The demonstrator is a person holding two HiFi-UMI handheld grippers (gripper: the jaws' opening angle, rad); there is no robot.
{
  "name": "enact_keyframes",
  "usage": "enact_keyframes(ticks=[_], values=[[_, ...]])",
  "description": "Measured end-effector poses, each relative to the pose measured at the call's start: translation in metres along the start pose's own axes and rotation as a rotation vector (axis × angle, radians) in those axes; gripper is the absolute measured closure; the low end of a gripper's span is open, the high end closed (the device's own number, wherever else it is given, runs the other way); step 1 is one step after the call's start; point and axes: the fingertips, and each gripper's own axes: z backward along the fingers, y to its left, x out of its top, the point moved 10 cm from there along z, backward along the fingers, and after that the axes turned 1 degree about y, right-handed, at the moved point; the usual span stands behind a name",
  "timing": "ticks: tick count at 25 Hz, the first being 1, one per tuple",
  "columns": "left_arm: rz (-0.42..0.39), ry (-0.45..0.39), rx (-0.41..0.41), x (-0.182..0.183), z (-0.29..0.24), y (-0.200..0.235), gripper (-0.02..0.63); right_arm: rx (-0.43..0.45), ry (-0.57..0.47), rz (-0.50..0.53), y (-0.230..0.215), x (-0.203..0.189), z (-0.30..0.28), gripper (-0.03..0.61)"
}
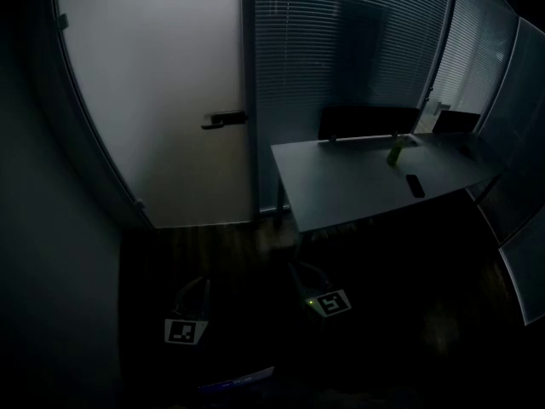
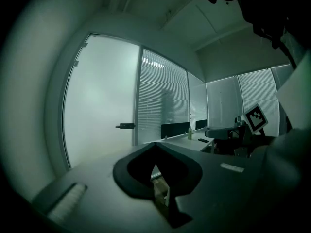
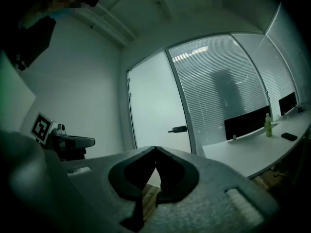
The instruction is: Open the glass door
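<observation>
1. My left gripper (image 2: 156, 146): the jaws are together, tips meeting, with nothing between them. It is held low, above the dark floor (image 1: 247, 254), and points nearly level toward the door.

2. My right gripper (image 3: 155, 149): the jaws are also together at the tips and hold nothing. It is level, beside the left gripper and apart from it. In the head view both grippers sit at the bottom of the frame, each with its marker cube facing up.

3. The glass door (image 1: 162, 83) is frosted and stands ahead of both grippers, well apart from them. It appears closed in its frame. Its dark lever handle (image 1: 224, 119) sits at the door's right edge, just beside the glass wall with slatted blinds (image 1: 349, 49). Neither gripper touches the door or the handle.

4. To the right of the door, a grey desk (image 1: 341, 186) stands against the blinds wall. A dark panel (image 1: 368, 122) rises along its far edge. A green bottle (image 1: 394, 153) stands upright on the desk, with a small black object (image 1: 415, 185) lying near it.

5. The room is dim; finer detail cannot be made out.
</observation>
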Motion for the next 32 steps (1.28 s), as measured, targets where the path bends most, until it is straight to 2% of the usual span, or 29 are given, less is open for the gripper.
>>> enact_keyframes(ticks=[10, 15, 25, 32], values=[[0.011, 0.028, 0.012, 0.004, -0.042, 0.024, 0.611, 0.012, 0.020, -0.034, -0.025, -0.002, -0.042, 0.577], [0.007, 0.030, -0.005, 0.009, -0.085, 0.057, 0.611, -0.004, 0.018, -0.032, -0.041, 0.004, -0.091, 0.577], [0.007, 0.048, -0.028, 0.034, -0.153, 0.137, 0.611, -0.002, 0.038, -0.046, -0.044, 0.028, -0.197, 0.577], [0.007, 0.032, -0.041, 0.040, -0.194, 0.192, 0.611, -0.045, 0.030, -0.037, -0.046, 0.038, -0.255, 0.577]])
